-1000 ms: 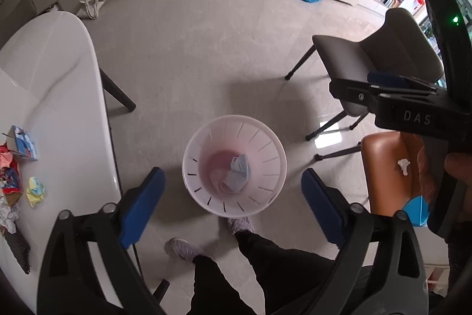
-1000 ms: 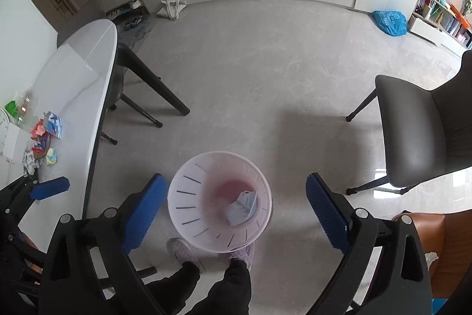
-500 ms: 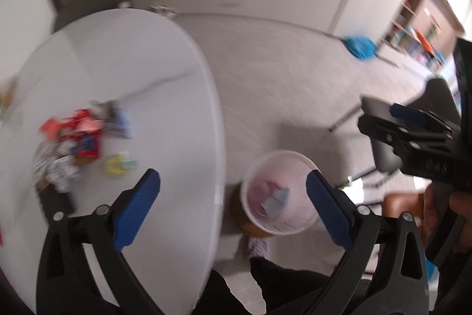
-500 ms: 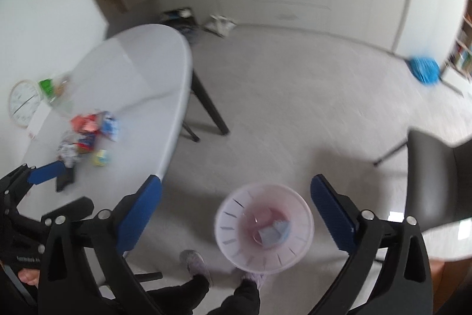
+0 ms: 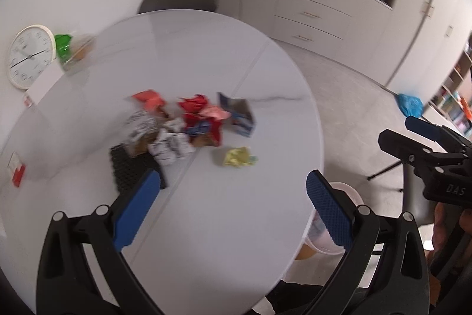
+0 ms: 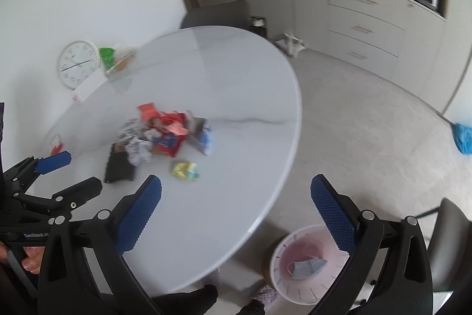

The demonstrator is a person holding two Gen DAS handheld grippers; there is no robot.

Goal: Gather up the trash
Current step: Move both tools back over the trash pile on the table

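Two grippers hang above a white oval table (image 5: 88,96), both with fingers spread wide and nothing between them. At the far left of the left wrist view a round wall clock (image 5: 29,56) leans by the table's edge, with a green-topped packet (image 5: 63,47) just beside it. Toward the middle of the frame lies the trash pile (image 5: 183,123): red, white and blue crumpled wrappers, a black ridged piece (image 5: 129,167) at its lower left and a yellow crumpled wrapper (image 5: 238,157) a little apart at its lower right. The left gripper (image 5: 233,210) frames bare tabletop below that pile. Right of the table, partly hidden by its rim, stands the pale pink bin (image 5: 348,197). At the right edge the right gripper (image 5: 427,138) shows from the side.

In the right wrist view the left gripper (image 6: 62,176) sits at the left edge, the right gripper (image 6: 236,214) spans the table rim, and the bin (image 6: 283,270) at lower right holds a blue face mask (image 6: 306,267).
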